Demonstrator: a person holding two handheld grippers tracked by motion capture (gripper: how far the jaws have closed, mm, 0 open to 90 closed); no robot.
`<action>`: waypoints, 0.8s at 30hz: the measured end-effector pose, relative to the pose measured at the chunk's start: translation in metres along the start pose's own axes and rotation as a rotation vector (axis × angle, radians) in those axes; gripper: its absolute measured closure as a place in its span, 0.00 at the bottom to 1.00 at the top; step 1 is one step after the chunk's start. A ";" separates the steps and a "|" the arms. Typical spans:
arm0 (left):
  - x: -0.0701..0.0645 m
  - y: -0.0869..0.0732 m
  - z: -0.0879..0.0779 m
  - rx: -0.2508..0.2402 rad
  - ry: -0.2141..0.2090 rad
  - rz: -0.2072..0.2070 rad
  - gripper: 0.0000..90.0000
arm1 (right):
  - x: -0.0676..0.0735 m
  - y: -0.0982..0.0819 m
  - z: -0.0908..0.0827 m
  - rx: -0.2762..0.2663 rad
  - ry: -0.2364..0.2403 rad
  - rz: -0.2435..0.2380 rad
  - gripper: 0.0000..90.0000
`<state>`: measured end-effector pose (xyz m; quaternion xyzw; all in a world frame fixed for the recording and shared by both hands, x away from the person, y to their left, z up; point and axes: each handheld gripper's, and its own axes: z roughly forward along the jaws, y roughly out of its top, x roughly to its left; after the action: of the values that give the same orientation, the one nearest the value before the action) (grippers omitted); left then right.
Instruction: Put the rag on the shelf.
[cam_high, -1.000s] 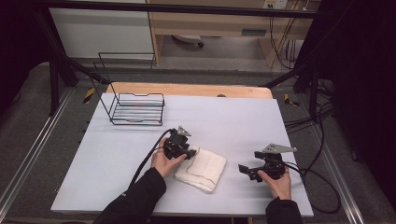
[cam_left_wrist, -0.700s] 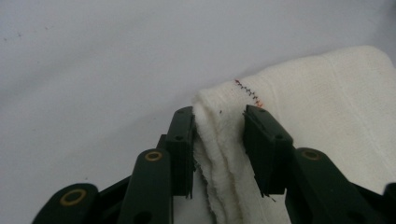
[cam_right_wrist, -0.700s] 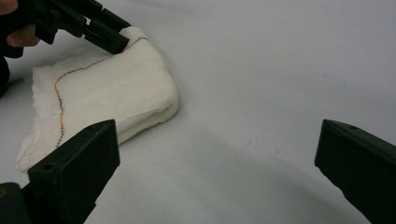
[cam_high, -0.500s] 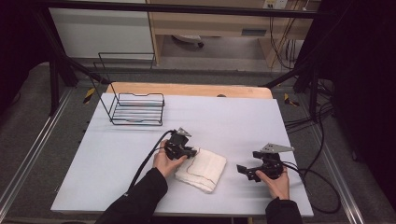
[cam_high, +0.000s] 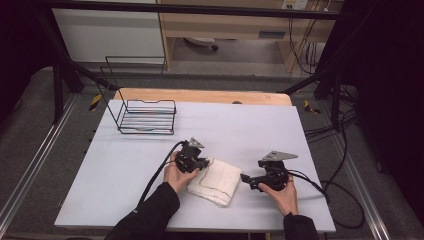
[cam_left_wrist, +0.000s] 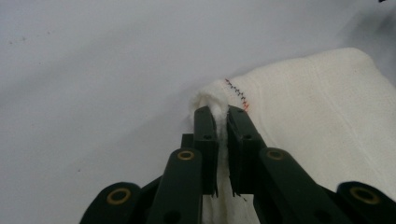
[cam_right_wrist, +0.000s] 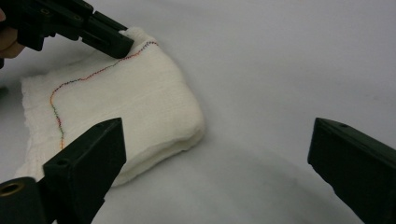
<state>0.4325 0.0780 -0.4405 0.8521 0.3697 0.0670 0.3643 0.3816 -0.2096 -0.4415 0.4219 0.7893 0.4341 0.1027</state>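
- Two grippers work on one folded white cloth (cam_high: 216, 180), which lies on the pale surface (cam_high: 250, 125) just below the middle of the high view, between the two hands.
- The left gripper (cam_left_wrist: 222, 122) has just been closing, and its fingers now pinch a corner of the cloth beside the coloured stitching (cam_left_wrist: 238, 95); the fabric bulges up between them, so the hold looks firm enough to lift or peel back a layer.
- The right gripper (cam_high: 244, 177) sits at the right of the cloth, its fingers wide apart though they have just been closing a little, with nothing between them but bare surface; the cloth's near corner lies left of centre in its own view, probably the spot it is lining up on.
- A wire basket (cam_high: 145, 116) stands apart at the upper left.
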 end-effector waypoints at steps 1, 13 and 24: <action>0.000 0.000 0.000 0.000 0.000 -0.002 0.93 | 0.002 0.001 0.004 0.007 0.002 0.012 0.20; 0.001 -0.002 -0.001 -0.009 -0.004 -0.001 0.92 | 0.007 0.003 0.027 0.065 -0.030 0.068 0.67; 0.002 -0.013 -0.023 -0.035 0.017 -0.018 0.92 | 0.015 0.017 0.038 0.082 0.020 0.046 0.92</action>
<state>0.4173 0.0981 -0.4327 0.8416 0.3791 0.0777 0.3768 0.4023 -0.1714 -0.4485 0.4392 0.7976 0.4079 0.0675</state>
